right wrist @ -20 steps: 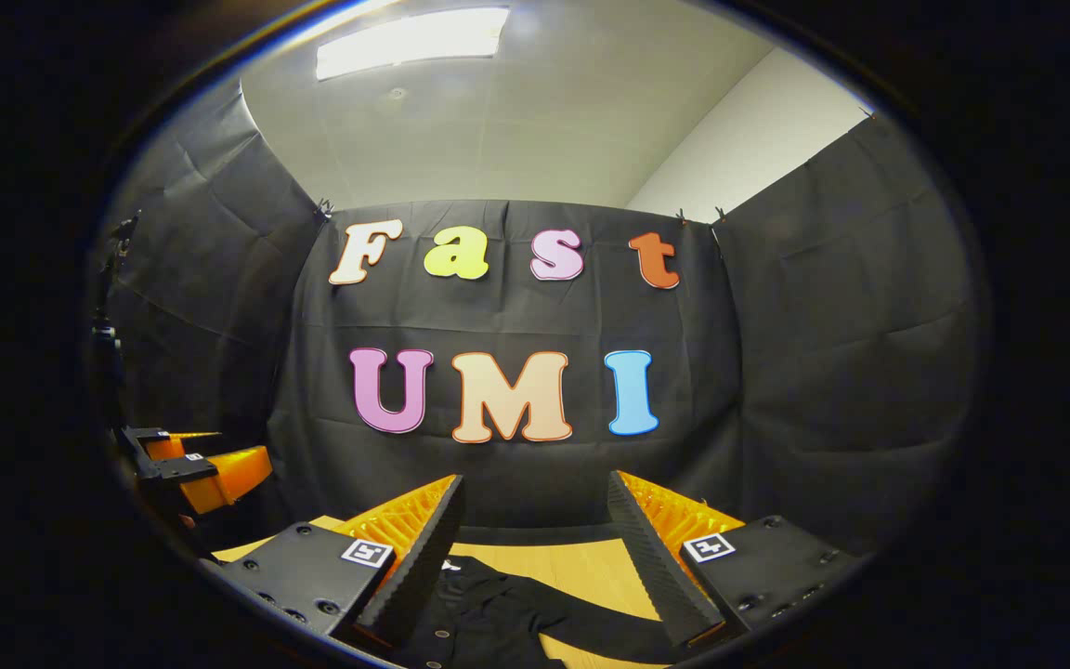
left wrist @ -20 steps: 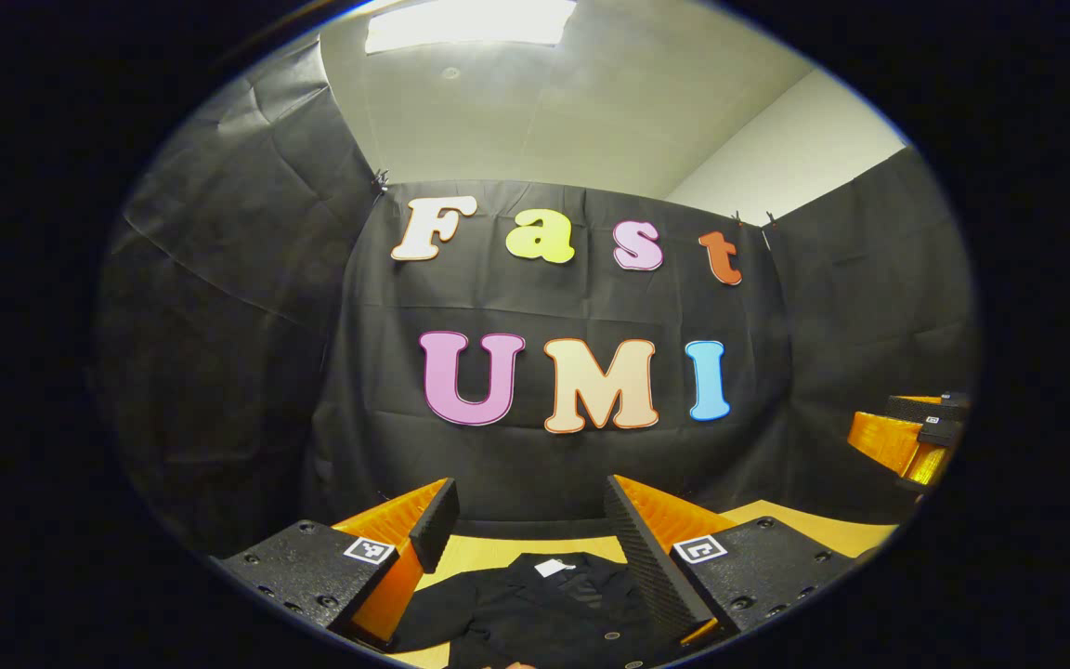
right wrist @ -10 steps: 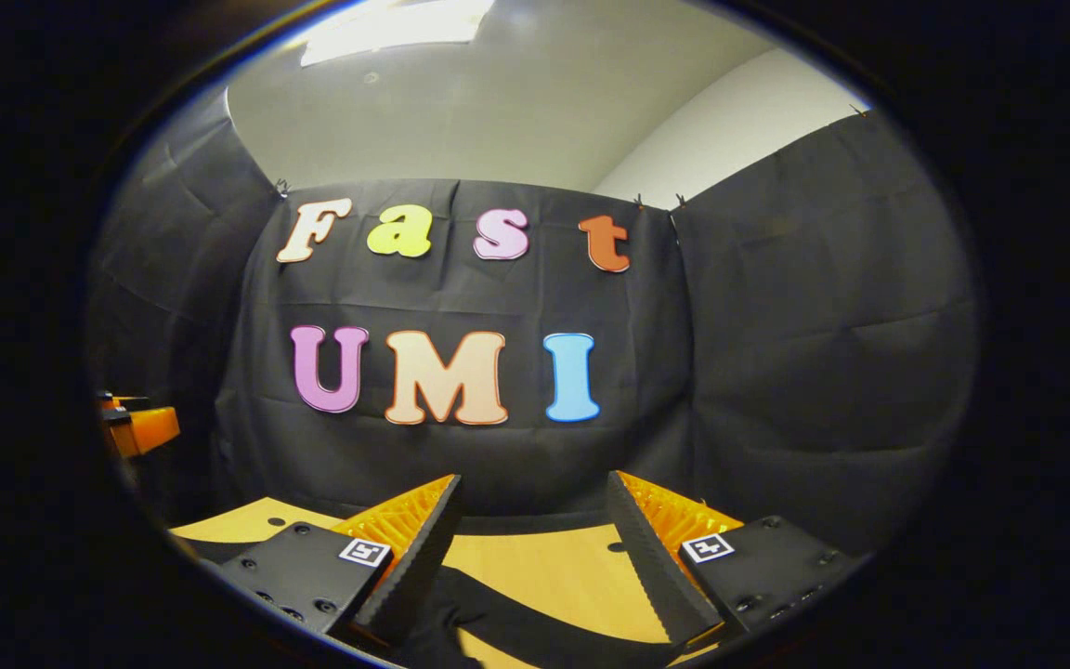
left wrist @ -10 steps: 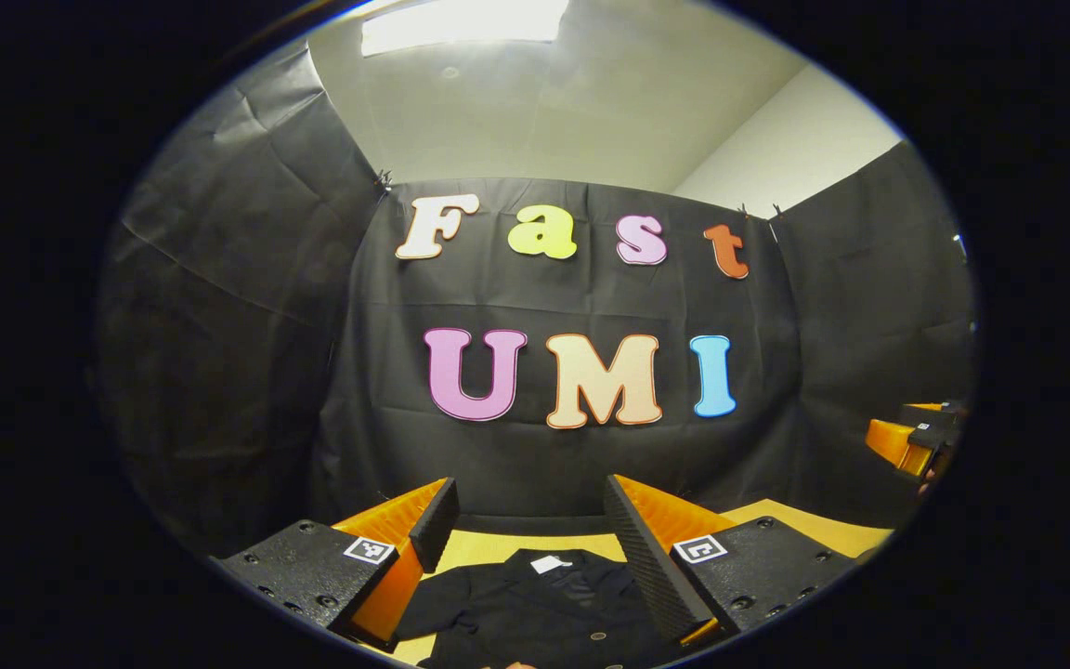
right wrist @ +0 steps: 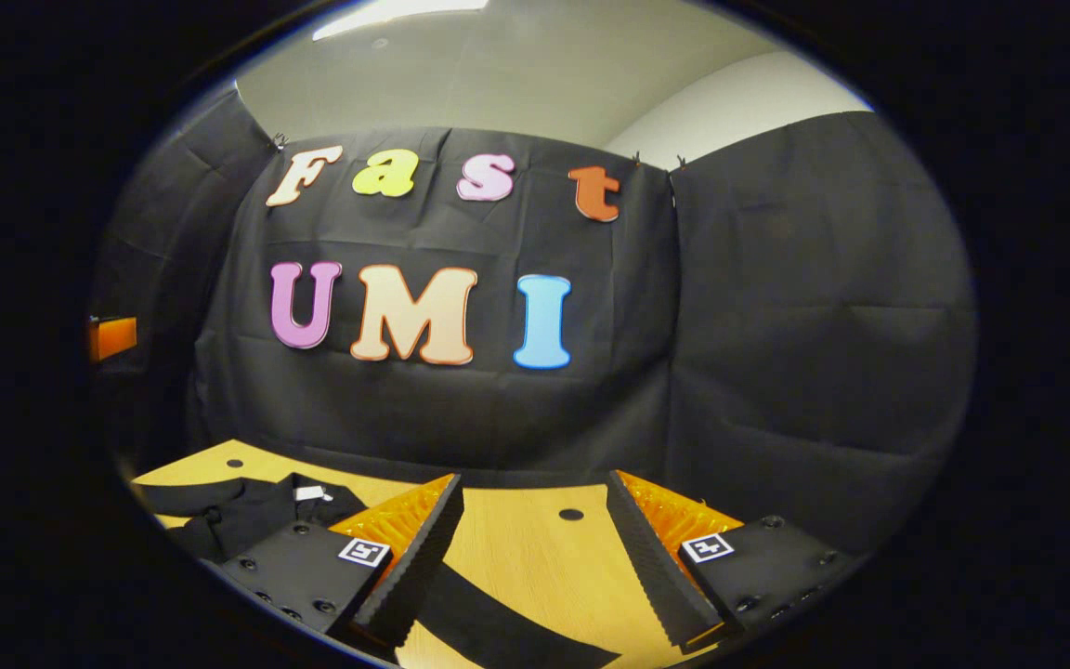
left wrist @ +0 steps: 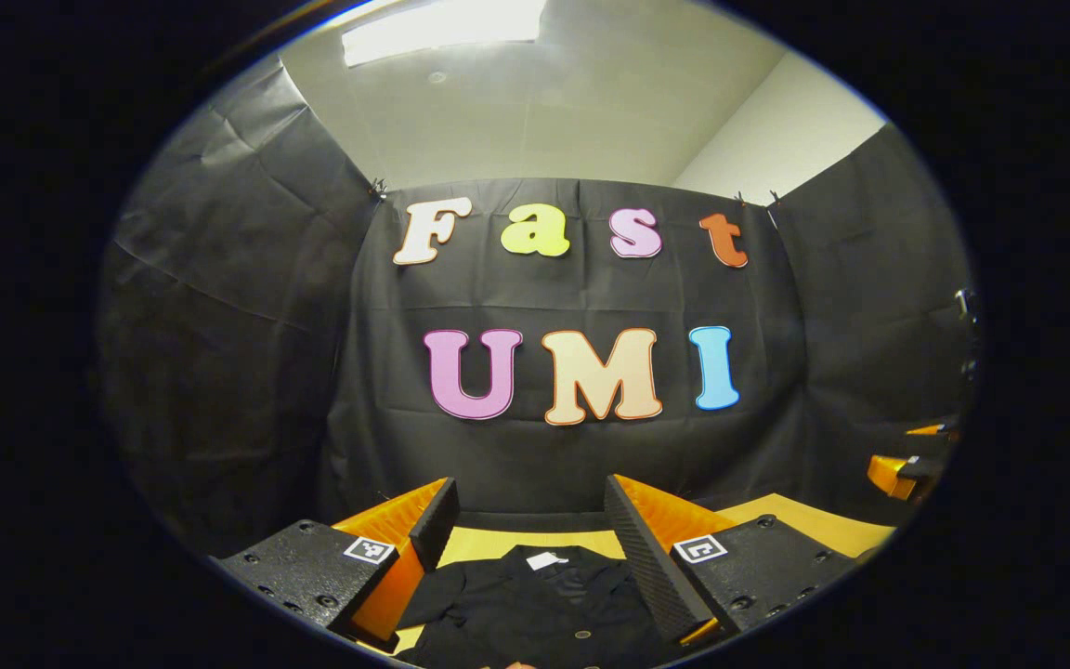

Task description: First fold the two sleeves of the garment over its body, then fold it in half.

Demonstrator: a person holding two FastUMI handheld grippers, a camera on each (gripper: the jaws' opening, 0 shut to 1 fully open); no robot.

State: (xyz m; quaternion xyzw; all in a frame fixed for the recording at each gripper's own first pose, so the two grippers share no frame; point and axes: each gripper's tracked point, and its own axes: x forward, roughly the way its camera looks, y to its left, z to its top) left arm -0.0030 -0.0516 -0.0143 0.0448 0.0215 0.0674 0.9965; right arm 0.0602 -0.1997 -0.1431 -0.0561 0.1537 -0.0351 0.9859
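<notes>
Left gripper (left wrist: pixel 532 525): wide open, nothing held, both fingers (left wrist: pixel 646 557) apart and raised over the black button-up shirt (left wrist: pixel 535 609). Collar with a white tag (left wrist: pixel 546 560) lying between the 2 fingers, a pale button (left wrist: pixel 581 634) lower down on the front. Right gripper (right wrist: pixel 535 530): also wide open and empty, hovering above the shirt's right sleeve (right wrist: pixel 498 627), which stretches out flat across the wood, apart from the shirt's body; no contact visible.

Wooden surface (right wrist: pixel 535 548), light tan, with 2 small dark holes (right wrist: pixel 571 514) near the far edge. Shirt spread flat on it, sleeves not yet folded in. Black cloth booth walls (right wrist: pixel 804 325) on 3 sides, white ceiling with a bright light panel (left wrist: pixel 442 20) above.

Compared with 1 second ago: right gripper view swung away to the right, so the shirt body now at its lower left and the sleeve passing under the left finger; far more bare wood in sight. Other gripper (left wrist: pixel 906 465) now at the far right rim of the left gripper view, lower and smaller than before. Left gripper view nearly unchanged, shirt slightly more centred.
</notes>
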